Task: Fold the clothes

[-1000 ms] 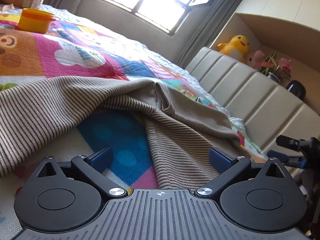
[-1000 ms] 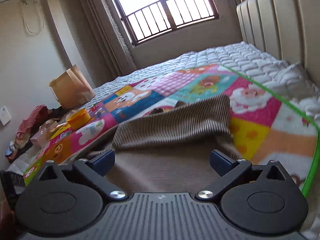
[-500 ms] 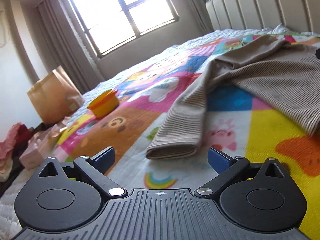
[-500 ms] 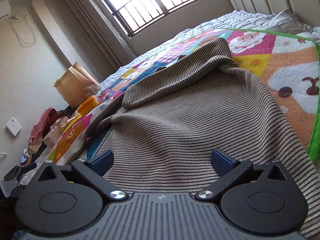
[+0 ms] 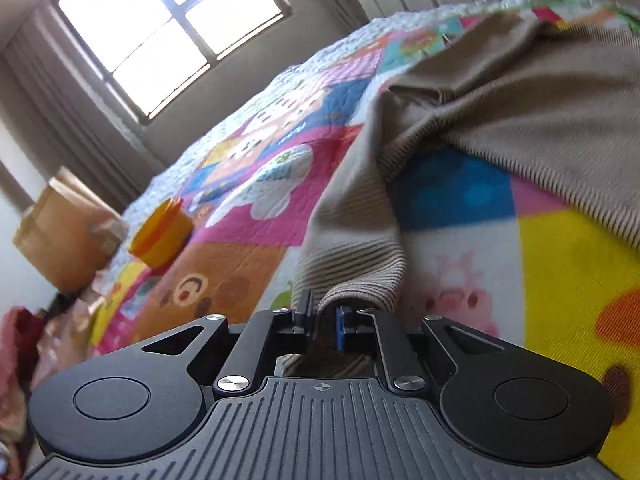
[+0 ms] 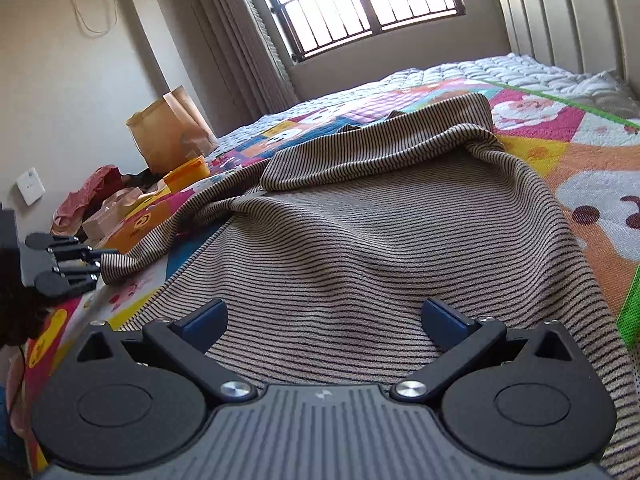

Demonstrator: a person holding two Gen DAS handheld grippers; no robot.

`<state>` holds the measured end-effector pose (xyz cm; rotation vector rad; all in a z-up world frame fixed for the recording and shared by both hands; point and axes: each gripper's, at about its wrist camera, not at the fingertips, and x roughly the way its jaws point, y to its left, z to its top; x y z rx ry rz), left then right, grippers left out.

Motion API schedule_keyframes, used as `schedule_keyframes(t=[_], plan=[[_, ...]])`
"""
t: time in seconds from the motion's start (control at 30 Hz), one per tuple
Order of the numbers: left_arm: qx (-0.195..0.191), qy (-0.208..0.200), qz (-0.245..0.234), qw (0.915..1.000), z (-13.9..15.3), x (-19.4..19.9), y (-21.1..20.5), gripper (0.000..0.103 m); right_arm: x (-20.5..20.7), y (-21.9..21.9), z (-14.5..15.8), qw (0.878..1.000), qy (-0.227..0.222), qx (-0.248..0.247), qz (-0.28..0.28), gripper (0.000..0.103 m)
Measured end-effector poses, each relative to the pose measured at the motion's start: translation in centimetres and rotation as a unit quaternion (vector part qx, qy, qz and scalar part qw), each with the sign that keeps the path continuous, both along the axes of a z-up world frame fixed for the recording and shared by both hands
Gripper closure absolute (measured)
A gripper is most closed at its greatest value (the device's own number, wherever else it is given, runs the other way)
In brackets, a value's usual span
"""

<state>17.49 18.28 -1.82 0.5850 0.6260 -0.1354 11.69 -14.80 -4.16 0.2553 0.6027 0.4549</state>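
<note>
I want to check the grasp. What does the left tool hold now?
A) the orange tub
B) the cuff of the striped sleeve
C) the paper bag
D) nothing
B: the left tool is shut on the sleeve cuff; the right tool is open.

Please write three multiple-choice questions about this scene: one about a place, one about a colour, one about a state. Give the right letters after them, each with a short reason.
1. Where is the yellow tub?
A. on the colourful quilt
B. on the striped sweater
C. inside the paper bag

2. What colour are the pads on the gripper fingers?
A. red
B. blue
C. white

3. What is the state of the left gripper?
A. open above the quilt
B. shut on nothing
C. shut on the sleeve cuff

Answers:
1. A: the tub stands on the quilt, apart from the striped sweater.
2. B: both pads show blue in the right wrist view.
3. C: the cuff is pinched between its closed fingers, while the right gripper is open.
</note>
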Motion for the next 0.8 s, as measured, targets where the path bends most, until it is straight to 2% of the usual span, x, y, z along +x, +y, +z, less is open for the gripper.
schedule_keyframes(t=[0.07,0.13,0.23,0.27,0.33,0.37,0.6,0.63,0.67,0.7,0.73,0.77,0.8], plan=[[-0.090,0.008,0.028,0.9955,3.0,1.2,1.0,0.092,-0.2,-0.5,-0.2,1.000,-0.008,0.017,-0.001,0.000],[-0.190,0.012,0.060,0.9799,6.2,2.7,2.5,0.093,-0.3,-1.7,-0.4,0.998,-0.014,0.055,0.000,0.000],[-0.330,0.016,0.095,0.9390,10.7,5.0,4.4,0.096,-0.8,-3.3,-0.9,0.993,-0.033,0.109,0.007,0.000],[-0.371,0.016,0.096,0.9233,12.0,5.9,4.6,0.096,-1.1,-3.7,-1.1,0.991,-0.041,0.124,0.011,0.000],[-0.452,0.015,0.098,0.8866,14.5,7.6,5.1,0.098,-1.4,-4.4,-1.4,0.988,-0.055,0.146,0.018,0.000],[-0.459,0.018,0.088,0.8839,15.0,8.3,3.7,0.098,-1.5,-4.6,-1.5,0.986,-0.060,0.155,0.021,0.000],[-0.490,0.045,0.006,0.8705,17.9,13.2,-6.7,0.098,-1.7,-5.0,-1.7,0.982,-0.068,0.175,0.032,0.000],[-0.484,0.051,-0.004,0.8738,17.6,13.2,-8.1,0.097,-1.7,-4.9,-1.7,0.982,-0.068,0.174,0.032,0.000],[-0.472,0.055,-0.010,0.8795,17.3,13.0,-9.0,0.094,-1.7,-4.7,-1.7,0.982,-0.068,0.172,0.032,0.000],[-0.452,0.058,-0.014,0.8902,16.8,12.7,-9.9,0.091,-1.7,-4.6,-1.7,0.983,-0.069,0.169,0.032,0.000],[-0.412,0.053,-0.016,0.9096,16.1,11.8,-10.6,0.081,-1.7,-4.4,-1.7,0.983,-0.069,0.166,0.032,0.000],[-0.367,0.043,-0.017,0.9292,15.5,10.9,-11.1,0.061,-1.8,-4.3,-1.7,0.984,-0.070,0.163,0.031,0.000],[-0.302,0.025,-0.023,0.9527,14.6,9.5,-11.5,0.052,-1.8,-4.3,-1.6,0.984,-0.070,0.161,0.031,0.000]])
